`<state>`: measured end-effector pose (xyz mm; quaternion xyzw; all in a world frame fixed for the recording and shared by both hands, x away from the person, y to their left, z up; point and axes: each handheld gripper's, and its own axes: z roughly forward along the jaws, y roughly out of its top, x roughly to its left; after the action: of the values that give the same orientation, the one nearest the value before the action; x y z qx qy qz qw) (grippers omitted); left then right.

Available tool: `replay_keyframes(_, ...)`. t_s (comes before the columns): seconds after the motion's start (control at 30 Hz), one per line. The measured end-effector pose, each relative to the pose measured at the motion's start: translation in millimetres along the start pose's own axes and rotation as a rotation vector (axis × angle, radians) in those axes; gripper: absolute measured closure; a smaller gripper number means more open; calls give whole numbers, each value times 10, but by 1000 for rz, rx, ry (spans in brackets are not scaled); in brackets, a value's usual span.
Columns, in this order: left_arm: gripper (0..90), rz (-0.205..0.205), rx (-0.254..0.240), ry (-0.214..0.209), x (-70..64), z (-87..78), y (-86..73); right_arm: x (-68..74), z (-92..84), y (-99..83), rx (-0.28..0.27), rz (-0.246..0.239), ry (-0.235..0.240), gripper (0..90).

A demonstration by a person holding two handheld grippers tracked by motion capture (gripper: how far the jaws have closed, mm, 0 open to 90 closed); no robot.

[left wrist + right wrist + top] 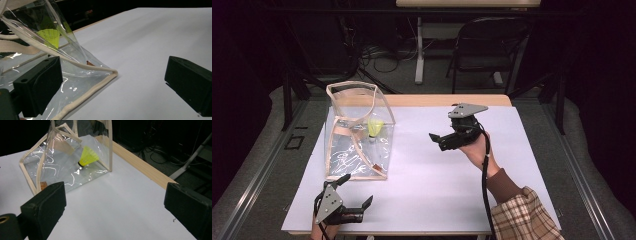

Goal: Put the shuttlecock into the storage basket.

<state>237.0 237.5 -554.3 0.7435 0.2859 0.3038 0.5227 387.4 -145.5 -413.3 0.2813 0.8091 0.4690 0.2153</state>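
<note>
Both tools, the left tool and right tool, are hovering wide open and empty beside the clear plastic bag with cream trim, apparently positioning to reach the yellow shuttlecock inside.

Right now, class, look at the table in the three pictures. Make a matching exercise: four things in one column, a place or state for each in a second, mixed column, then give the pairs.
Things
1. yellow plastic shuttlecock
2. clear plastic bag with cream trim
3. left gripper
4. right gripper

Places or states
A. jaws open, at the table's near edge
B. held up above the white table's middle
C. inside the bag
D. standing on the table's left part

Pairs: 1-C, 2-D, 3-A, 4-B
</note>
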Motion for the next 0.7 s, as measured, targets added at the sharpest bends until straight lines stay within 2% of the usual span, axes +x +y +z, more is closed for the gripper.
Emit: replay_keyframes(0.7,15,1,2,0,-1,1,1,1,-296,-397,-36,9,-30,39)
